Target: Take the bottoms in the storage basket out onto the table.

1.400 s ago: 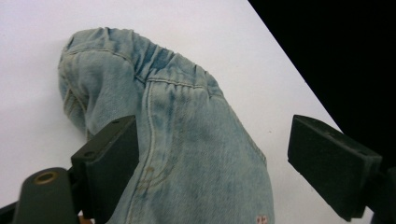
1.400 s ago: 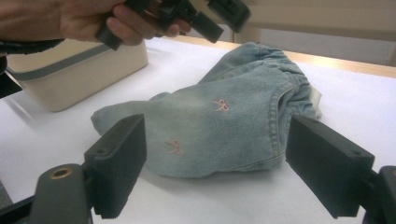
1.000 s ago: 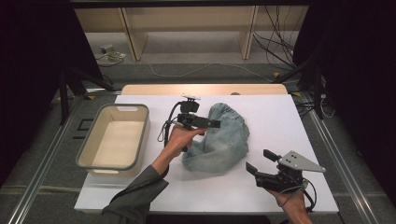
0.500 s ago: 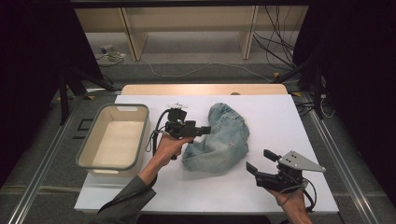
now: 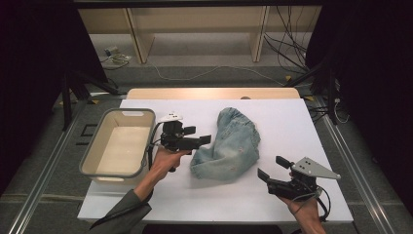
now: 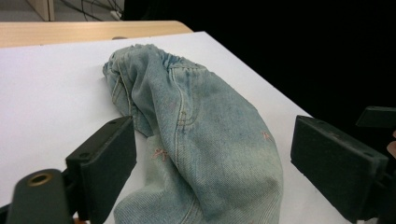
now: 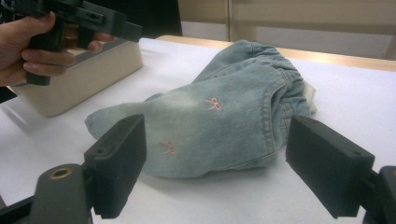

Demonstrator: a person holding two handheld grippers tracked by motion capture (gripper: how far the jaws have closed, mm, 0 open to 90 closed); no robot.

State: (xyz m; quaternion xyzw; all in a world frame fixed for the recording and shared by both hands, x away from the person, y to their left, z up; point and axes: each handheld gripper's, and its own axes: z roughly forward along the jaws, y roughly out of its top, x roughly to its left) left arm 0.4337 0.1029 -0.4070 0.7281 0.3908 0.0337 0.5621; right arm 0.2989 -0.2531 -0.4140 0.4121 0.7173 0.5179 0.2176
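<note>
A pair of small light-blue jeans (image 5: 229,144) lies folded on the white table (image 5: 292,122), waistband toward the far side. My left gripper (image 5: 200,140) hovers open just left of the jeans, jaws pointing at them. In the left gripper view the jeans (image 6: 201,140) lie between and beyond the spread jaws of my left gripper (image 6: 219,163). My right gripper (image 5: 271,167) is open near the front right, short of the jeans' near end. In the right gripper view the jeans (image 7: 224,121), with pink bow stitching, lie ahead of my right gripper (image 7: 222,163).
A beige plastic basket (image 5: 92,151) stands empty at the table's left edge, close behind the left hand; its wall (image 7: 79,70) also shows in the right gripper view. Bare white table surrounds the jeans. Shelving and cables lie on the floor beyond.
My left gripper has drawn back leftward and toward the person, off the jeans' upper left edge. The jeans and my right gripper have stayed put.
</note>
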